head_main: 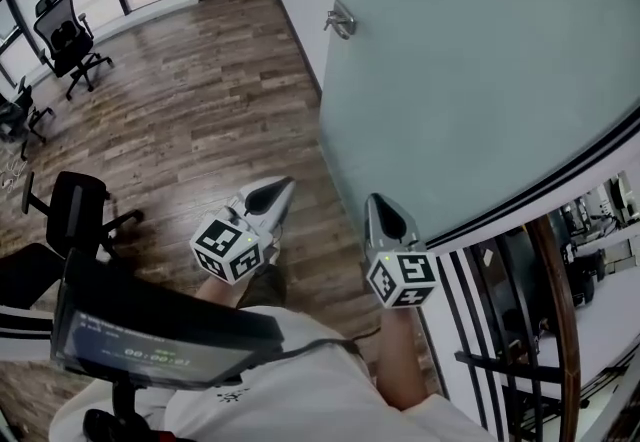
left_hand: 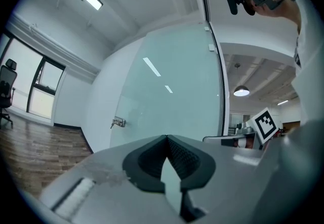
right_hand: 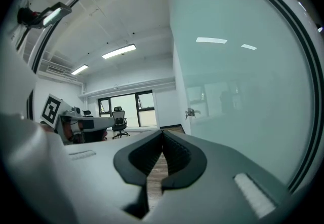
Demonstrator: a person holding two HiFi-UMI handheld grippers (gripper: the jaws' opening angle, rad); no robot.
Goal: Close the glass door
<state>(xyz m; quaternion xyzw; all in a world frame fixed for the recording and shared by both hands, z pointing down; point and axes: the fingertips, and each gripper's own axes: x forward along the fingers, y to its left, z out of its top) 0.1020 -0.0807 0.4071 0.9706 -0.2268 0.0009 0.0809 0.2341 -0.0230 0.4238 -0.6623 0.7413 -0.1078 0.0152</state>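
The frosted glass door (head_main: 480, 80) fills the upper right of the head view, and its metal handle (head_main: 340, 23) sits on its left edge. My left gripper (head_main: 283, 186) is shut and empty, out over the wooden floor to the left of the door. My right gripper (head_main: 376, 201) is also shut and empty, close in front of the door's lower part and apart from it. In the left gripper view the door (left_hand: 172, 91) and handle (left_hand: 118, 122) lie ahead of the closed jaws. In the right gripper view the door (right_hand: 238, 81) stands to the right, with the handle (right_hand: 190, 113) farther off.
Wooden floor (head_main: 200, 120) stretches left of the door. Office chairs (head_main: 68, 35) stand by the far windows and a black chair (head_main: 75, 210) is near left. A black-framed glass partition (head_main: 560, 180) and a brown rail (head_main: 560, 330) are at right.
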